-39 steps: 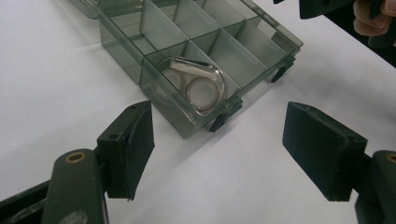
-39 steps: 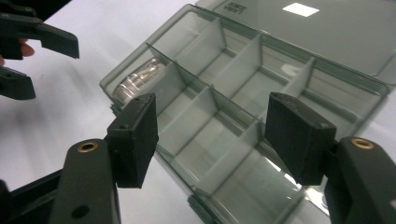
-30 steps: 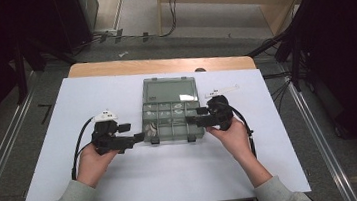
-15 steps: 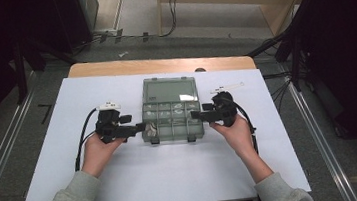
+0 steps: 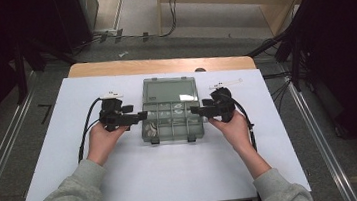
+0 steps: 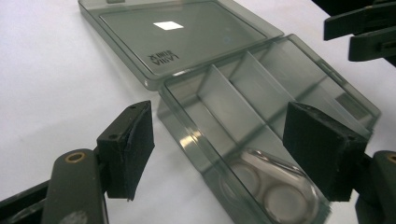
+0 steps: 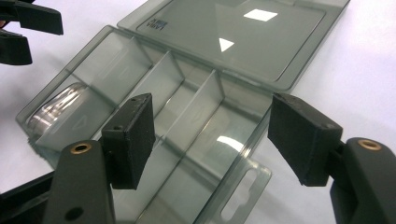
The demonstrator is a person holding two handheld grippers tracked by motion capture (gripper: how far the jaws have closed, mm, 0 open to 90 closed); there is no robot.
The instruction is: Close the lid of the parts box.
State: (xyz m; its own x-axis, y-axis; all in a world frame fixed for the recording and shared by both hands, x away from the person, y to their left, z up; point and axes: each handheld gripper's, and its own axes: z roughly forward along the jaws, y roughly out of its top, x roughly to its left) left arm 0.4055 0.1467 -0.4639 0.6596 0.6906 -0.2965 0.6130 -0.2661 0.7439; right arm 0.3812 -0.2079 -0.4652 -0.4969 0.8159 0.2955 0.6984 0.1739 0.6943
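A smoky clear compartment box (image 5: pixel 171 124) lies open on the white table top, its lid (image 5: pixel 169 90) flat on the far side. My left gripper (image 5: pixel 143 115) is at the box's left end and is open. In the left gripper view the jaws (image 6: pixel 224 154) straddle that end's corner without pressing on it. The nearest compartment holds clear round pieces (image 6: pixel 271 196). My right gripper (image 5: pixel 192 110) is at the box's right end, open too. Its jaws (image 7: pixel 215 140) stand either side of the end wall and hang tab (image 7: pixel 243 191).
The white sheet (image 5: pixel 174 176) covers a wooden table whose far edge (image 5: pixel 162 64) shows behind the box. Cables trail from both grippers. Dark stands and floor rails flank the table. In each gripper view the opposite gripper's jaws show across the box.
My left gripper has moved away from the person and in toward the box's left end. My right gripper has hardly moved. The box lies where it was.
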